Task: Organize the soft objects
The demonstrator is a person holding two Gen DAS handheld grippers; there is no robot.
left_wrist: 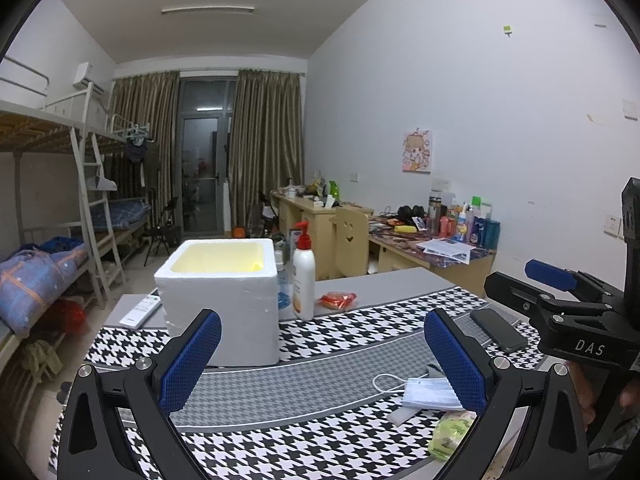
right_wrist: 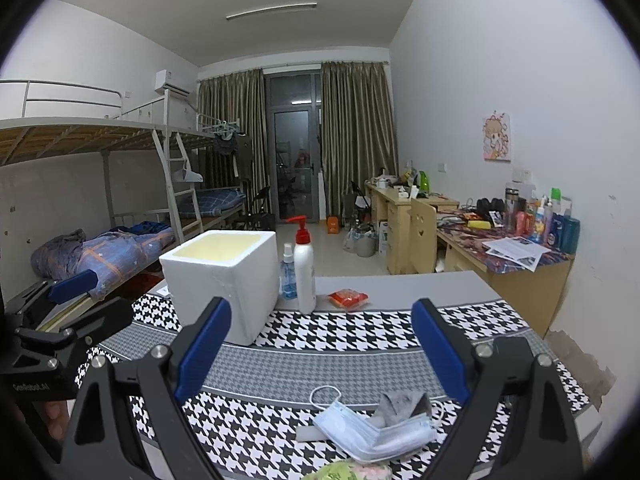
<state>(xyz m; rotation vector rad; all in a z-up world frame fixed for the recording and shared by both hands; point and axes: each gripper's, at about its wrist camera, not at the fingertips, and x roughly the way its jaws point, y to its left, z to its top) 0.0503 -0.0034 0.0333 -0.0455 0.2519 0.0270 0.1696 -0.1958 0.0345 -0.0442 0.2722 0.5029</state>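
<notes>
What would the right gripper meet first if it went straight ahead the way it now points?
Probably nothing on the table: the open right gripper points level, above the houndstooth cloth. The white pump bottle with the red top stands nearest that line, with the white foam box just left of it. Depth is unclear.

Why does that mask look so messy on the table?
The blue face mask lies crumpled near the table's front edge, one ear loop sprawled out, partly on top of a grey cloth. Nothing is in the white foam box that I can see.
</notes>
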